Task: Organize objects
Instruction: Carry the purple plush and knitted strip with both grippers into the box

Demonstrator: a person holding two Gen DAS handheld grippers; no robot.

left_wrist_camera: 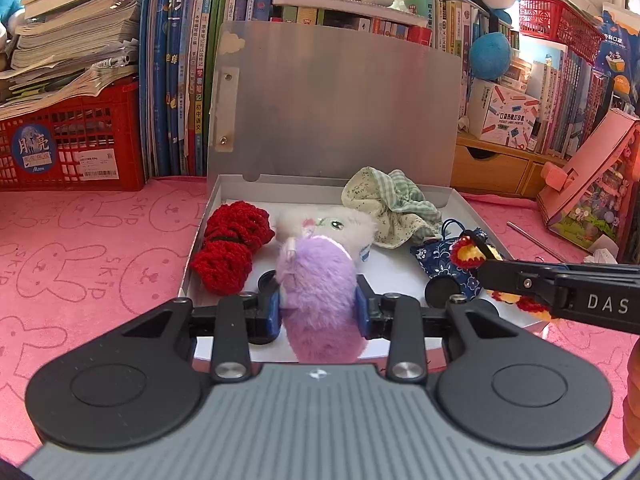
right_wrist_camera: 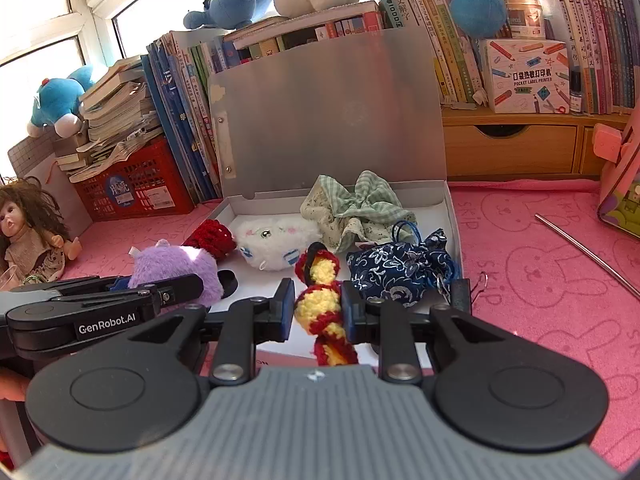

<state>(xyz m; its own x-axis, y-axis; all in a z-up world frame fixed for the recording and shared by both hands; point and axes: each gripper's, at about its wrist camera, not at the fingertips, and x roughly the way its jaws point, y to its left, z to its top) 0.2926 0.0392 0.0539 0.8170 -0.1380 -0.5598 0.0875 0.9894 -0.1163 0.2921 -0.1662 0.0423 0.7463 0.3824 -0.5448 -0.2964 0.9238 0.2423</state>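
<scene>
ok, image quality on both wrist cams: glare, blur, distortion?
Left wrist view: sharp centre; fisheye bends the books at the edges; window blown out top right; purple plush in the left gripper evenly lit. Right wrist view: window overexposed top left, lid with a soft sheen; crochet toy in the right gripper crisp; corners vignetted.

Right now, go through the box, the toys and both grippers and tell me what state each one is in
Box: open, lid standing up.
Left gripper: shut on purple plush.
Purple plush: held above the box's near edge.
Right gripper: shut on red and yellow crochet toy.
Red and yellow crochet toy: held over the box.
White plush: lying in box.
Red crochet piece: lying in box.
Blue floral pouch: in box.
Green checked cloth: crumpled in box.
</scene>
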